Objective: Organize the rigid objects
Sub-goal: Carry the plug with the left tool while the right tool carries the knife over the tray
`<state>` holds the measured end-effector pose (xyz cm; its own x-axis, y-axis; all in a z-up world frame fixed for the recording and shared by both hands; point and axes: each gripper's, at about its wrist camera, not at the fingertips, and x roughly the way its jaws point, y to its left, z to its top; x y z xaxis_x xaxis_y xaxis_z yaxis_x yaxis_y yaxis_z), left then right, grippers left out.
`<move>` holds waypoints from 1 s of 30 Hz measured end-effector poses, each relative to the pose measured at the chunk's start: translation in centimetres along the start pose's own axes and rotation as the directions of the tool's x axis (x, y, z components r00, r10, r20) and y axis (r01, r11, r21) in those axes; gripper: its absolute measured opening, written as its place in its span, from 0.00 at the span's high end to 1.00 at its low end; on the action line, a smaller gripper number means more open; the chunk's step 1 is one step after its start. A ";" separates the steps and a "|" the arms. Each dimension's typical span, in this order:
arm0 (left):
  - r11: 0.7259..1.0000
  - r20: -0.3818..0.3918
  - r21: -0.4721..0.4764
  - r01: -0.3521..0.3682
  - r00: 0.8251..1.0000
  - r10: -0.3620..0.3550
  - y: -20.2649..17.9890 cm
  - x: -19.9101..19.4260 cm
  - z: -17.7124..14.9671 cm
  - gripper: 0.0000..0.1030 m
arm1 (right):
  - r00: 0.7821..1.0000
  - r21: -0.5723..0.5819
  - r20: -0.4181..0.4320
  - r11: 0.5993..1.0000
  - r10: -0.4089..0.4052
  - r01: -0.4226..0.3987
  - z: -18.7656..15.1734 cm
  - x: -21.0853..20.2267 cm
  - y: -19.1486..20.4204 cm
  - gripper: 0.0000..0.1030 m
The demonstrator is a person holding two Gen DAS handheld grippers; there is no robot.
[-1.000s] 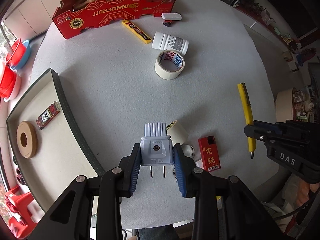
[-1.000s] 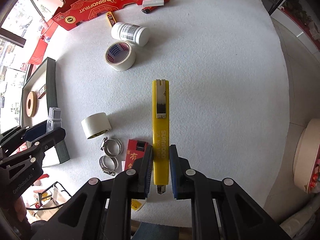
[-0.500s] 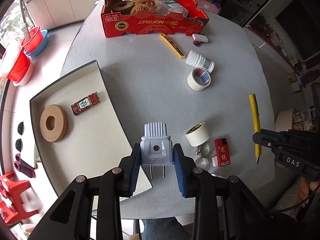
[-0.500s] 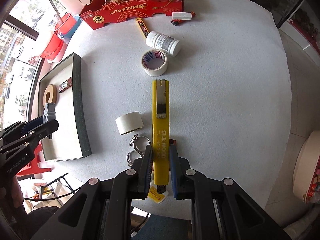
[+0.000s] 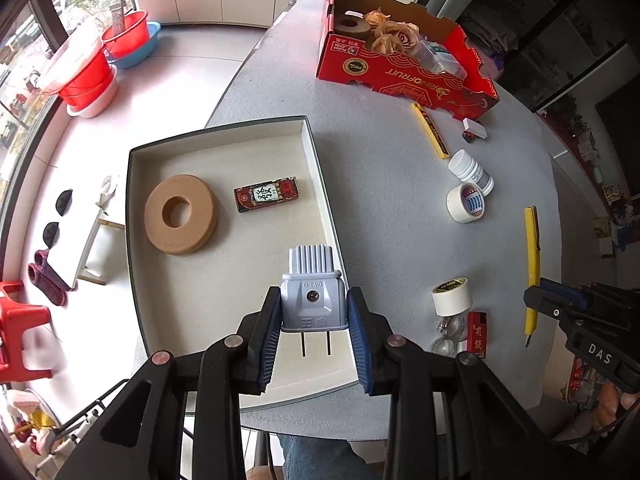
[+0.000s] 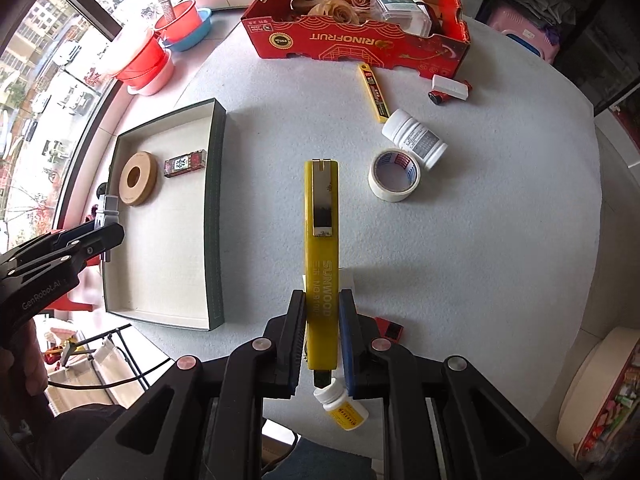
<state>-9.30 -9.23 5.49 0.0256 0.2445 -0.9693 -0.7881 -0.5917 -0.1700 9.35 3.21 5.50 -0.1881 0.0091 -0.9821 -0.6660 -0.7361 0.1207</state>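
Note:
My left gripper [image 5: 313,322] is shut on a grey two-pin plug [image 5: 313,296], held above the near right part of the white tray [image 5: 224,136]. A tan ring [image 5: 181,214] and a dark red lighter [image 5: 267,194] lie in that tray. My right gripper [image 6: 321,320] is shut on a yellow utility knife [image 6: 321,236], held over the grey table right of the tray [image 6: 214,216]. The left gripper with the plug [image 6: 108,206] shows at the left edge of the right wrist view. The knife [image 5: 532,256] shows at the right in the left wrist view.
On the table lie a red fruit box [image 6: 360,42], a yellow blade case [image 6: 374,92], a white bottle [image 6: 414,138], two tape rolls [image 6: 394,176] [image 5: 452,296], hose clamps [image 5: 452,324], a red lighter [image 5: 477,334] and a small yellow bottle [image 6: 342,406]. Red basins [image 5: 86,76] stand on the floor.
Both grippers have moved left and risen a little, still holding their objects. The plug has gone from over the table to over the tray; the knife is nearer the tray.

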 end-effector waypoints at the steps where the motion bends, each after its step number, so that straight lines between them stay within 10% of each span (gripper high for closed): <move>1: 1.000 0.003 -0.010 -0.002 1.000 0.002 0.4 -0.1 -0.1 0.66 | 1.000 -0.012 0.000 1.000 0.002 -0.002 0.2 0.1 0.5 0.83; 30: 0.982 -0.042 -0.155 -0.108 0.994 0.103 8.6 1.4 -1.7 0.66 | 0.991 -0.279 -0.085 0.952 0.103 -0.123 4.9 4.2 14.4 0.83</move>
<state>-14.99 -15.32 2.37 -0.0300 0.1499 -0.9883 -0.6813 -0.7265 -0.0895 -4.55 -4.03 3.82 -0.1941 -0.1245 -0.9731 -0.4095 -0.8911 0.1957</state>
